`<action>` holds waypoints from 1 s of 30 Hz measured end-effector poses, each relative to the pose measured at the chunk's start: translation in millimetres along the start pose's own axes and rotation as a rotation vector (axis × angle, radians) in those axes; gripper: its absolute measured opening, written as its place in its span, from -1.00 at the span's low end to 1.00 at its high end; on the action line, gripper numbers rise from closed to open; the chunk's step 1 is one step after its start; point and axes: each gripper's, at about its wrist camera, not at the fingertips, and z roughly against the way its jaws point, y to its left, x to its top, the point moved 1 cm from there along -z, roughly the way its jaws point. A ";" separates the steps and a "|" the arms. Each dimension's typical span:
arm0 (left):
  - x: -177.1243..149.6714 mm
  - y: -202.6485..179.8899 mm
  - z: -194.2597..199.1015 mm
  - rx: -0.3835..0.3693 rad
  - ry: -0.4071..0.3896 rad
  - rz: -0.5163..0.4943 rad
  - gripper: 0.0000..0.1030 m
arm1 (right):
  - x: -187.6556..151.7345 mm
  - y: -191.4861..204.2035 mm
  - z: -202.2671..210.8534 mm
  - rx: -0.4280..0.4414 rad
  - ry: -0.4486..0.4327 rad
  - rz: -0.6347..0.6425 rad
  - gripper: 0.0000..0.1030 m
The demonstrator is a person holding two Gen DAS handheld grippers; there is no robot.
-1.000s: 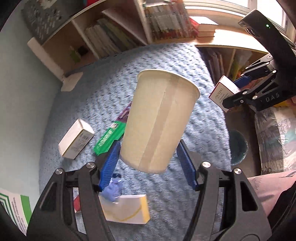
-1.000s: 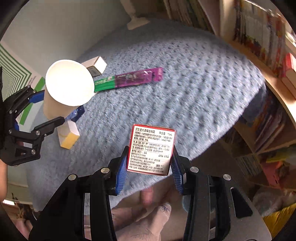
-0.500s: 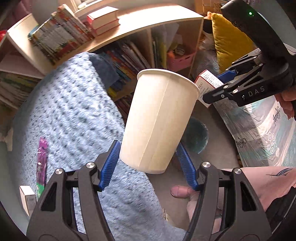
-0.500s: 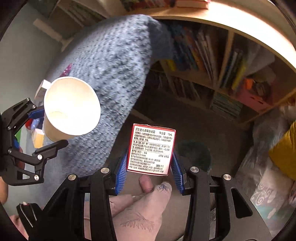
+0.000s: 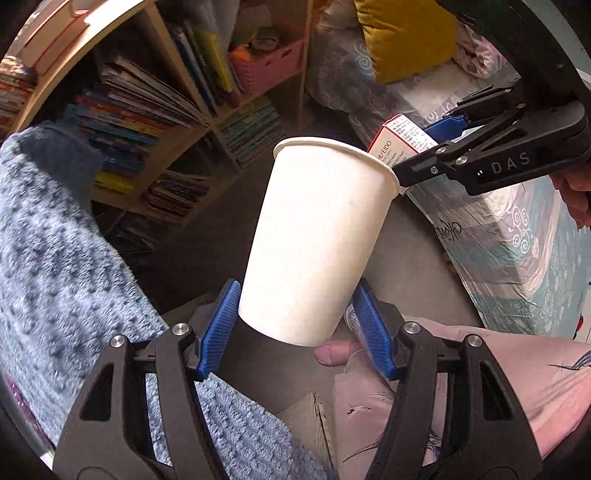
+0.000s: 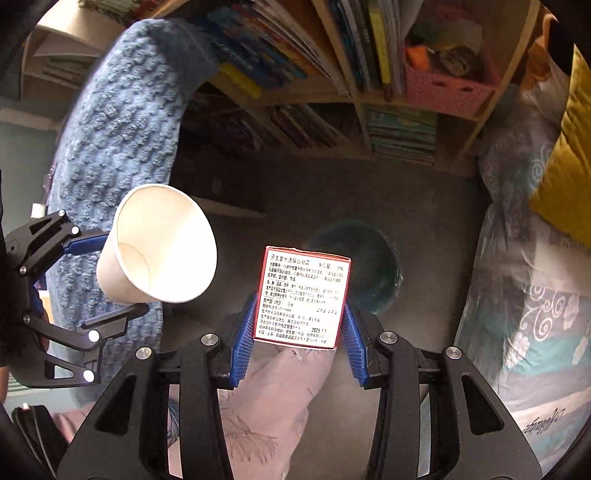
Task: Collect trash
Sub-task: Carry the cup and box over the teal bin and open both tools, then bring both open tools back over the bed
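Observation:
My left gripper (image 5: 295, 325) is shut on a white paper cup (image 5: 317, 240), held tilted in the air off the table's edge; the cup also shows in the right wrist view (image 6: 159, 247), mouth toward the camera, empty. My right gripper (image 6: 297, 332) is shut on a small red-edged white carton (image 6: 303, 295) with printed text, held above a dark round bin (image 6: 373, 273) on the floor. The carton also shows in the left wrist view (image 5: 399, 142), just behind the cup's rim. In the left wrist view the cup hides the bin.
A blue knitted cloth covers the table (image 5: 55, 277) at the left. A bookshelf (image 6: 332, 74) full of books with a pink basket (image 6: 447, 85) stands behind the bin. A bed with patterned bedding (image 6: 535, 314) and a yellow cushion (image 5: 406, 33) is at the right. The person's legs (image 5: 480, 387) are below.
Both grippers have swung away from the table toward the floor and bookshelf, each keeping its object. The bin has come to lie just beyond the carton in the right wrist view.

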 end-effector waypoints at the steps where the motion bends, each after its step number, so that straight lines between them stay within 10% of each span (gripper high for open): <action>1: 4.2 -3.6 -9.2 -0.008 0.018 -0.016 0.18 | -1.5 -6.5 -5.0 0.001 0.009 -0.013 -0.15; 8: 28.8 -21.5 -68.1 -0.068 0.125 -0.069 0.21 | -9.9 -44.4 -37.9 0.041 0.047 -0.107 -0.05; 11: 34.2 -23.2 -89.8 -0.044 0.184 -0.051 0.67 | -11.3 -55.4 -45.7 0.032 0.049 -0.127 0.39; 30: 37.1 -8.1 -58.7 -0.007 0.129 0.018 0.68 | -4.2 -70.5 -17.0 0.036 0.023 -0.079 0.41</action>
